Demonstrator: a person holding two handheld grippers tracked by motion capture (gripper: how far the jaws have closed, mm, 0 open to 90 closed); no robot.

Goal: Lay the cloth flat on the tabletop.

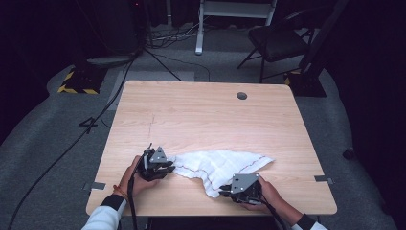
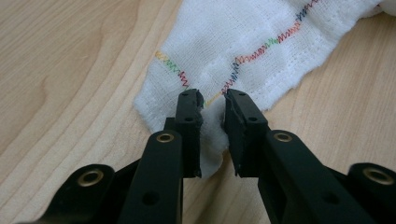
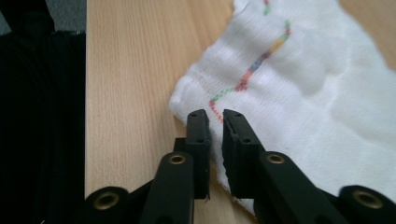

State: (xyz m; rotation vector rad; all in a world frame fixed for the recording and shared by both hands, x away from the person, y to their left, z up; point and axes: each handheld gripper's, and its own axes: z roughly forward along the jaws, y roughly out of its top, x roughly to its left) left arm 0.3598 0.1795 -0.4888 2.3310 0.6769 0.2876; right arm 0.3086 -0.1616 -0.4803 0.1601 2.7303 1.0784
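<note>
I see a white cloth (image 1: 218,165) with a fine woven texture and a zigzag stitched line (image 2: 261,49) running in red, orange, green, blue and yellow. My table (image 1: 201,115) is pale wood with a streaky grain. Both grippers' jaws are black with brass-coloured rivets. The floor (image 1: 48,143) beyond is grey, with a yellow-and-black striped block (image 1: 76,82) at far left.

**Open table behind, crowded near edge**

We see the far half of the table (image 1: 201,110) bare, so a hand can pass there freely; there is a small round hole (image 1: 242,96) near its back edge. On the near side the white cloth (image 1: 220,165) lies between the left gripper (image 1: 165,167) and the right gripper (image 1: 225,191), and it blocks the straight way between them. Behind the table a chair (image 1: 277,43) stands well apart.
</note>
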